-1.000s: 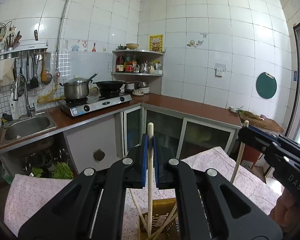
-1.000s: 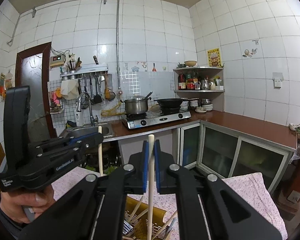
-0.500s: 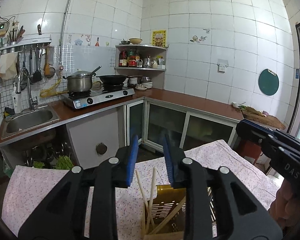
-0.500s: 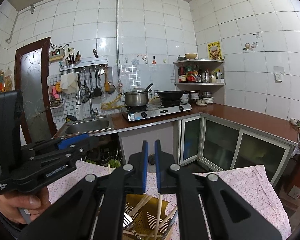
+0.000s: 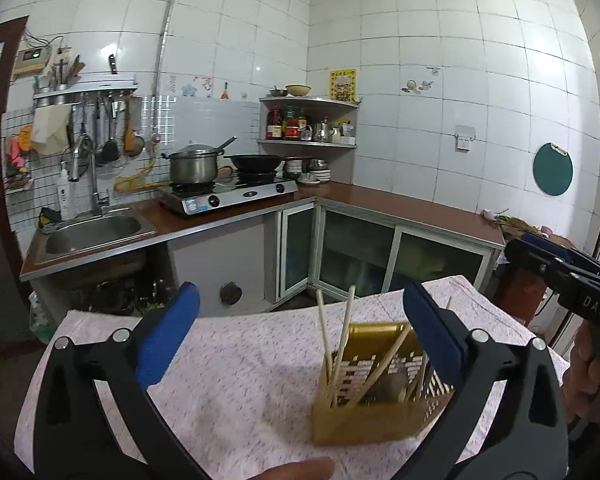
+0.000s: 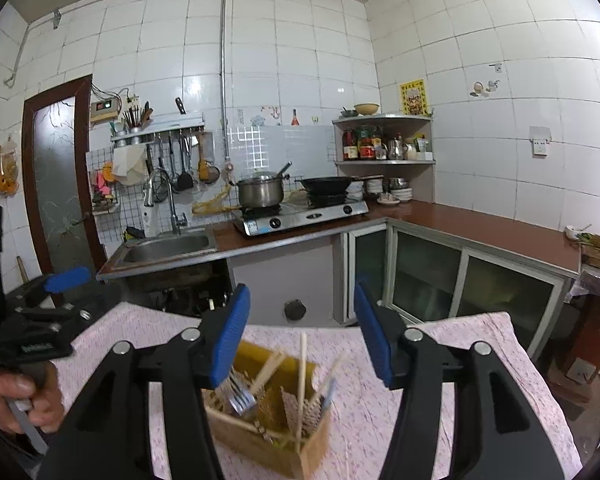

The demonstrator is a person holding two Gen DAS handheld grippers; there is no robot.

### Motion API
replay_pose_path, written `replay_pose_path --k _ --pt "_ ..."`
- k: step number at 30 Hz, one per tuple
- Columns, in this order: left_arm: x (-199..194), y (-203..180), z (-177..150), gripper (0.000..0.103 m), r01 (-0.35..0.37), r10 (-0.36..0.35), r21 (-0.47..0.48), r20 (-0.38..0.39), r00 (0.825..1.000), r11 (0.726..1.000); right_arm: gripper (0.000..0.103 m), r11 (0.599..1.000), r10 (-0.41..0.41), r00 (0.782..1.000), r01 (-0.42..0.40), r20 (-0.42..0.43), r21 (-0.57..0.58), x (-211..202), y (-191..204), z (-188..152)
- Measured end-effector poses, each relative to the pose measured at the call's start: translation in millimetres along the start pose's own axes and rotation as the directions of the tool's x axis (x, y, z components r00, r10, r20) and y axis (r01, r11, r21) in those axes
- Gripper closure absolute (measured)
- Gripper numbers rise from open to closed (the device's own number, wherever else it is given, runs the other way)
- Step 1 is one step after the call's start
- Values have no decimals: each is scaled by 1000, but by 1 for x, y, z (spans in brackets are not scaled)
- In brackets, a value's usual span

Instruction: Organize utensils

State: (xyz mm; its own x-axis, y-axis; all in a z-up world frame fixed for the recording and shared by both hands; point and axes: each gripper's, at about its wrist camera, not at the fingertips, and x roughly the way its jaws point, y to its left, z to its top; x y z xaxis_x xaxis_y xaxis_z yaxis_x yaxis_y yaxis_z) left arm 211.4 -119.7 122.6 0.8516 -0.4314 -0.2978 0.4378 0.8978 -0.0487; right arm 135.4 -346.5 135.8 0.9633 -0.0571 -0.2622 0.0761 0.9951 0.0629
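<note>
A yellow slotted utensil holder stands on the pink-patterned tablecloth; it also shows in the right wrist view. Several wooden chopsticks lean in it, and a metal fork sits among the chopsticks. My left gripper is wide open and empty above the cloth, left of the holder. My right gripper is open and empty just above the holder. Each gripper shows at the edge of the other's view: the right gripper, the left gripper.
Behind the table runs an L-shaped brown counter with a sink, a gas stove bearing a pot and a wok, and a corner shelf of bottles. Glass-door cabinets stand below. A door is at far left.
Both grippers let go of their chopsticks, which dropped into the holder. Both jaws opened wide and the grippers drew back and up from the holder.
</note>
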Motion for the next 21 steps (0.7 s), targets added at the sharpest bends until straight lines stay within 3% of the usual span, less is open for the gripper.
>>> replay_pose_path --k 5,15,21 --pt "-30 3 -24 5 -82 83 52 -26 996 995 42 1000 -29 999 29 -20 3 -26 -7 -20" --pt "-84 28 -86 5 -142 142 -28 8 990 990 40 997 -68 995 71 -77 34 -67 -21 -79" --pt "-115 29 -120 5 -201 202 -8 20 979 979 40 997 -67 992 70 -105 26 -87 -19 -121"
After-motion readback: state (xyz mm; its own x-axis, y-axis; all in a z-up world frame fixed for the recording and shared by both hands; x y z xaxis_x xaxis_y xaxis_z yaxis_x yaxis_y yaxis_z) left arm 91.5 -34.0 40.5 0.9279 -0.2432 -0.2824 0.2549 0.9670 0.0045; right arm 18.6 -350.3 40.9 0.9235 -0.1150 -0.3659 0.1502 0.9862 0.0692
